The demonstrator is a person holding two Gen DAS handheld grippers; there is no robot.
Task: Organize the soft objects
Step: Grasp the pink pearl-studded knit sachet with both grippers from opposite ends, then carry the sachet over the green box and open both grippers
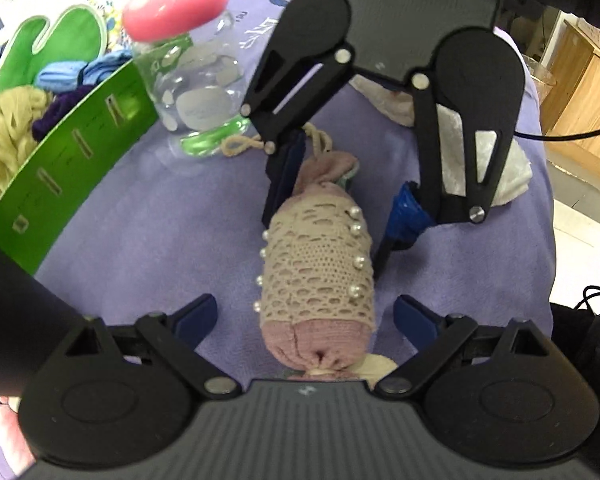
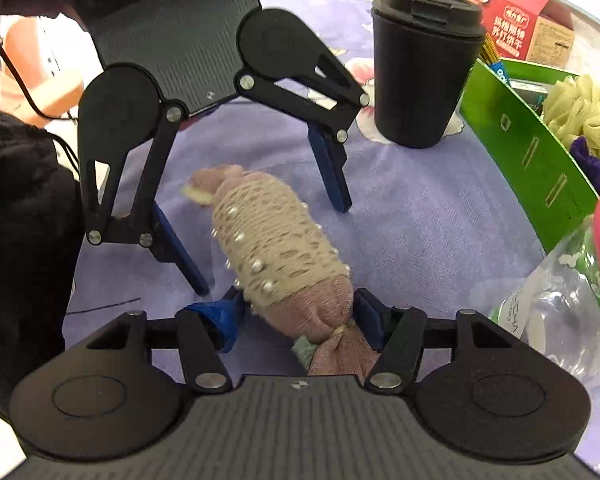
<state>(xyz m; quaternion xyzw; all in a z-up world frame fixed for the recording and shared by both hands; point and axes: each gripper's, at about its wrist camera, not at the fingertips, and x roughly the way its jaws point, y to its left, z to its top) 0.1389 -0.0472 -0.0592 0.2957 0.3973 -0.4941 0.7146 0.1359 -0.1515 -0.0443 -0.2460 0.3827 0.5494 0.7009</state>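
A pink rolled soft bundle wrapped in beige lace with pearls point(image 1: 316, 276) lies on the purple cloth; it also shows in the right wrist view point(image 2: 276, 244). My left gripper point(image 1: 304, 316) is open, its fingers either side of the bundle's near end. My right gripper point(image 2: 300, 312) faces it from the other side, fingers close on both sides of the bundle's tied end, touching it. The right gripper also shows in the left wrist view point(image 1: 340, 196), the left in the right wrist view point(image 2: 272, 248).
A green box point(image 1: 72, 152) holding beige, purple and blue soft items stands at the left. A clear jar with a pink lid point(image 1: 188, 64) is beside it. A white fluffy cloth point(image 1: 480, 160) lies behind. A black cup point(image 2: 420, 68) and red carton point(image 2: 504, 8) stand further off.
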